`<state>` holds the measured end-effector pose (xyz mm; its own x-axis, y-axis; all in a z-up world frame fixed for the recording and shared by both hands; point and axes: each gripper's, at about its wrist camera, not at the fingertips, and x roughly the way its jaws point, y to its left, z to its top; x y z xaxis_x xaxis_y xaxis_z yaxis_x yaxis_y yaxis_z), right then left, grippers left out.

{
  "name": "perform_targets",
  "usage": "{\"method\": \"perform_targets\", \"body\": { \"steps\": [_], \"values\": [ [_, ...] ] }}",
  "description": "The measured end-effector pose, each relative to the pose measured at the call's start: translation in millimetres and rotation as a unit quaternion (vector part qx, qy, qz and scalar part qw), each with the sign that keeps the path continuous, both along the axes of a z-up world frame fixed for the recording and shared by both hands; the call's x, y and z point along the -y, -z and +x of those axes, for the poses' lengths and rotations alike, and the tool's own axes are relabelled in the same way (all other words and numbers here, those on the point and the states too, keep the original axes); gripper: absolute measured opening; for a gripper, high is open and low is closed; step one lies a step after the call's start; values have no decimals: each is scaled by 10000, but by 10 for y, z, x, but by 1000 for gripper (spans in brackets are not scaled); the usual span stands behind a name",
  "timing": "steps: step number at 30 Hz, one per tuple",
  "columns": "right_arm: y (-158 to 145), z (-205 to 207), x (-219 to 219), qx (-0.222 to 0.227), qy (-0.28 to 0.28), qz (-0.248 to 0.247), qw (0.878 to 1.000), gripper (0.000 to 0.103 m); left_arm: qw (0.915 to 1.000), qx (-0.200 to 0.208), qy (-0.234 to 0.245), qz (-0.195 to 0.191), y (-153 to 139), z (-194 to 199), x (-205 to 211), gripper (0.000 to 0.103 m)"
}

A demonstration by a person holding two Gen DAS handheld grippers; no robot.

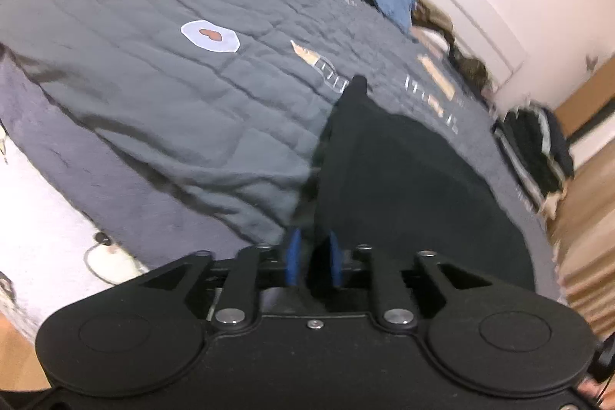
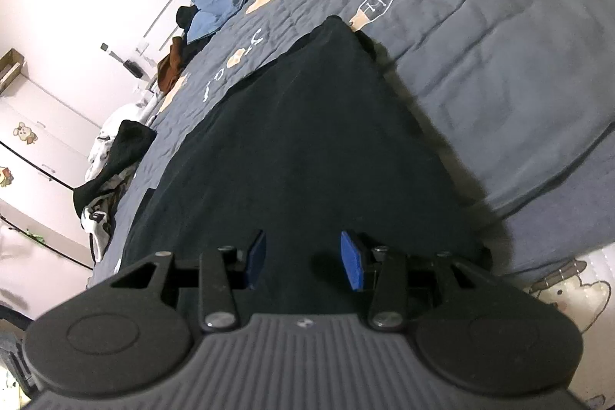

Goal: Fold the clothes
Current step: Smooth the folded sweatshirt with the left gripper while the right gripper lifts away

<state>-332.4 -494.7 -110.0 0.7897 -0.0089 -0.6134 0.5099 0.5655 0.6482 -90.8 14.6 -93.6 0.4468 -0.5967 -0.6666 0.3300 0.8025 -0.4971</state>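
Black cloth (image 2: 307,141) runs long, away from us; left tongs (image 1: 312,262) pinch its edge, right tongs (image 2: 303,260) gape above.

One black garment (image 2: 307,148) lies spread on one grey quilted bed (image 2: 499,64). One blue garment (image 2: 215,10) and one brown garment (image 2: 173,60) sit in the far heap. Two tongs: left (image 1: 313,258), right (image 2: 303,260).
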Motion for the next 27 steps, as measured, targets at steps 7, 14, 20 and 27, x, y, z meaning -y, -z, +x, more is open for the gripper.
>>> {"method": "perform_targets", "body": {
  "steps": [7,14,20,27],
  "values": [
    [-64,99,-105,82,-330,-59,9994,42,9861,670,1309,773,-199,112,79,27],
    [-252,431,-540,291,-1401,-409,9889,42,9764,882,1782,838,-144,244,-23,28],
    [-256,808,-1008,153,-2169,-581,9743,42,9554,1243,2340,1305,1,270,60,28],
    [-252,1084,-1326,123,-2561,-571,9649,42,9405,1490,2900,959,8,287,131,28]
  ]
}}
